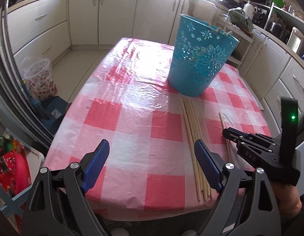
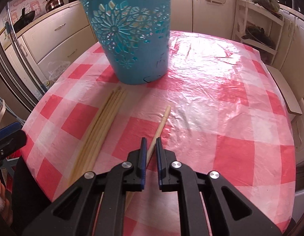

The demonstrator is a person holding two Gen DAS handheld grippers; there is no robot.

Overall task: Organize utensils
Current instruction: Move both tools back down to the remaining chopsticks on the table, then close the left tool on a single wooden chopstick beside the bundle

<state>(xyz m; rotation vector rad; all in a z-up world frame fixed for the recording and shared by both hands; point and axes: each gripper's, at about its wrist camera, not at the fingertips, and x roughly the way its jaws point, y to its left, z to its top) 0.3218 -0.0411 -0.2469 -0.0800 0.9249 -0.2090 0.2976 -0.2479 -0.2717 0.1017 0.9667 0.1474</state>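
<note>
The right gripper [image 2: 151,140] has its fingers nearly closed around a single chopstick [image 2: 161,123]. The stick passes between the pads and its long axis runs forward past the fingertips, tip angled slightly right toward the teal cut-out basket [image 2: 130,39]. Whether the pads actually press the stick cannot be told.

The left gripper [image 1: 152,149] stands wide open and empty. A bundle of pale chopsticks [image 1: 193,137] lies just beside its right finger, lengthwise toward the basket, on the red-checked tablecloth [image 1: 132,118].

Bare tablecloth [image 1: 132,118] left — bucket [image 1: 199,59] behind
</note>
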